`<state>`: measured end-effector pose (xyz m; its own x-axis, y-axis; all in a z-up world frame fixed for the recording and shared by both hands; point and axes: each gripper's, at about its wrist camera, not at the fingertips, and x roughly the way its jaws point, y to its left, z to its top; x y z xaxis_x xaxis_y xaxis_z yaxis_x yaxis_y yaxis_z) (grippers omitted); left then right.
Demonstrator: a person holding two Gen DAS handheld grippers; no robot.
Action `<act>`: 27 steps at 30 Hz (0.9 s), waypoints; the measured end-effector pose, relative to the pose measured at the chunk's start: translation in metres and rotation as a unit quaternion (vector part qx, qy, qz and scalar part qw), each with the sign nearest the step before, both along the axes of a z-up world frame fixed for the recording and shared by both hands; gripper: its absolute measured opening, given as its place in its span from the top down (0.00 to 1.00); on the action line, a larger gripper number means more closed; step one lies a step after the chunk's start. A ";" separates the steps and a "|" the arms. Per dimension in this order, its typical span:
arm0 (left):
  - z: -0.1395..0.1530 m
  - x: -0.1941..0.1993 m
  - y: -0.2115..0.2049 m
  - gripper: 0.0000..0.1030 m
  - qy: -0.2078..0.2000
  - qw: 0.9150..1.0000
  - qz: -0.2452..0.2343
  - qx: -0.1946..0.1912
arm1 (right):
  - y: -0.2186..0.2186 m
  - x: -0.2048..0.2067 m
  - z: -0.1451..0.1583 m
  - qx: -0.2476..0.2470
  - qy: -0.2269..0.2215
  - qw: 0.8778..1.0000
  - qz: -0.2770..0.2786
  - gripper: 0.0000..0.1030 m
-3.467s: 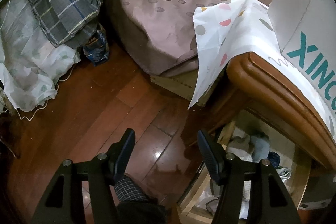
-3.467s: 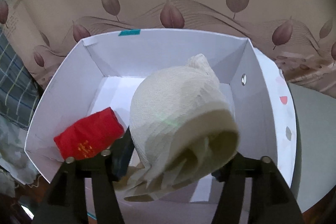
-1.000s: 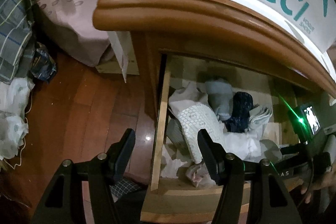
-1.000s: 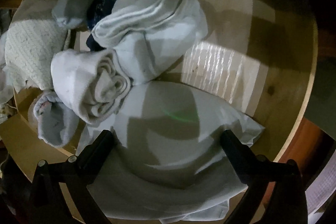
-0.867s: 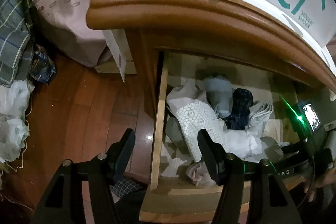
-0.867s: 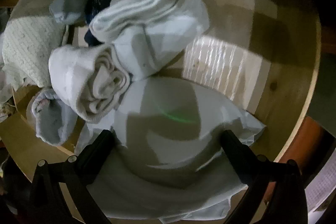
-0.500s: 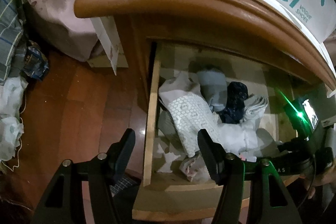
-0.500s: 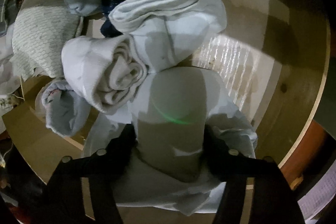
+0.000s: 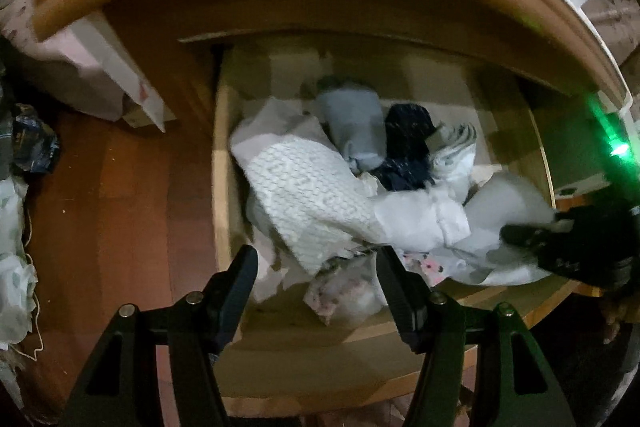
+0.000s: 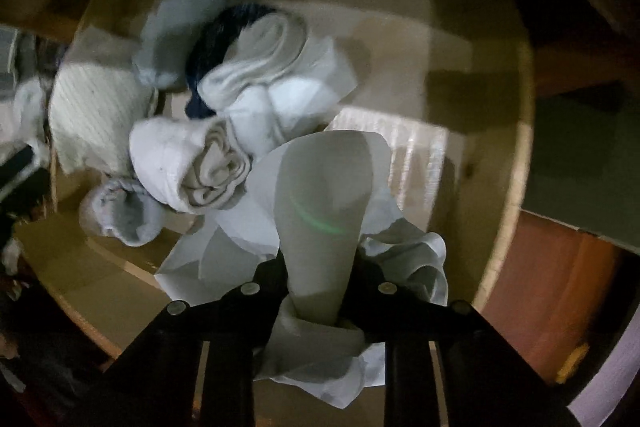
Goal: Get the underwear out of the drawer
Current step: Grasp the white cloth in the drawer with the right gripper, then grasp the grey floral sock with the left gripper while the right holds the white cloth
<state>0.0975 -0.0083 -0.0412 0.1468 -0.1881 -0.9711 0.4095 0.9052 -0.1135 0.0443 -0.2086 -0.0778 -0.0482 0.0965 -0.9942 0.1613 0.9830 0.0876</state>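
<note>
Right gripper (image 10: 316, 291), lower centre of its view, is clamped on a pale grey underwear piece (image 10: 320, 187) over the open wooden drawer (image 9: 224, 163). Left gripper (image 9: 316, 279), lower centre, stands half-open, holding nothing, above the drawer's front.

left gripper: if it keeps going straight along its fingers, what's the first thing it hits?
Likely the white knit garment piled in the open drawer, centred ahead of the left gripper. Its jaws stand open, empty. Depth is unclear; the floral cloth below might come first.
</note>
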 end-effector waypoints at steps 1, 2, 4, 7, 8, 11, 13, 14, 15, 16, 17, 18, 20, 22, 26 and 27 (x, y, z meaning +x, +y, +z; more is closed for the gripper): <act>-0.002 0.000 -0.002 0.39 0.002 1.000 -0.003 0.002 | -0.003 -0.001 0.007 0.002 -0.008 1.000 -0.006 0.80; -0.004 -0.001 -0.006 0.39 0.003 1.000 -0.009 0.007 | -0.006 -0.004 0.013 0.003 -0.016 1.000 -0.013 0.80; -0.007 -0.003 -0.015 0.39 -0.001 0.999 -0.026 0.020 | -0.010 -0.008 0.023 0.008 -0.033 0.999 -0.026 0.80; -0.013 -0.005 -0.025 0.39 0.002 0.998 -0.050 0.033 | -0.024 -0.018 0.042 0.023 -0.050 0.998 -0.041 0.80; -0.016 -0.006 -0.028 0.39 0.005 0.998 -0.057 0.041 | -0.025 -0.019 0.044 0.028 -0.054 0.997 -0.046 0.80; -0.024 -0.005 -0.037 0.39 0.012 0.996 -0.072 0.057 | -0.026 -0.017 0.057 0.038 -0.067 0.996 -0.052 0.80; -0.028 -0.004 -0.041 0.39 0.017 0.995 -0.078 0.061 | -0.031 -0.021 0.068 0.047 -0.074 0.994 -0.058 0.80; -0.030 -0.004 -0.043 0.39 0.019 0.994 -0.083 0.063 | -0.037 -0.025 0.072 0.050 -0.078 0.994 -0.060 0.80; -0.032 -0.004 -0.045 0.39 0.021 0.994 -0.088 0.067 | -0.034 -0.022 0.072 0.050 -0.082 0.994 -0.060 0.80; -0.033 -0.005 -0.047 0.39 0.023 0.993 -0.091 0.071 | -0.036 -0.023 0.077 0.050 -0.085 0.993 -0.059 0.80; -0.034 -0.006 -0.049 0.39 0.024 0.993 -0.095 0.070 | -0.042 -0.027 0.085 0.052 -0.088 0.993 -0.060 0.80; -0.035 -0.007 -0.051 0.39 0.027 0.992 -0.101 0.067 | -0.043 -0.027 0.085 0.054 -0.091 0.992 -0.063 0.80; -0.036 -0.009 -0.053 0.39 0.034 0.991 -0.108 0.067 | -0.044 -0.029 0.089 0.056 -0.099 0.991 -0.065 0.80; -0.035 -0.010 -0.052 0.39 0.041 0.991 -0.110 0.057 | -0.043 -0.025 0.090 0.053 -0.106 0.990 -0.072 0.80; -0.035 -0.013 -0.053 0.39 0.059 0.991 -0.116 0.040 | -0.054 -0.028 0.090 0.042 -0.131 0.986 -0.095 0.80; -0.037 -0.013 -0.054 0.39 0.064 0.990 -0.116 0.042 | -0.055 -0.030 0.090 0.029 -0.144 0.985 -0.095 0.80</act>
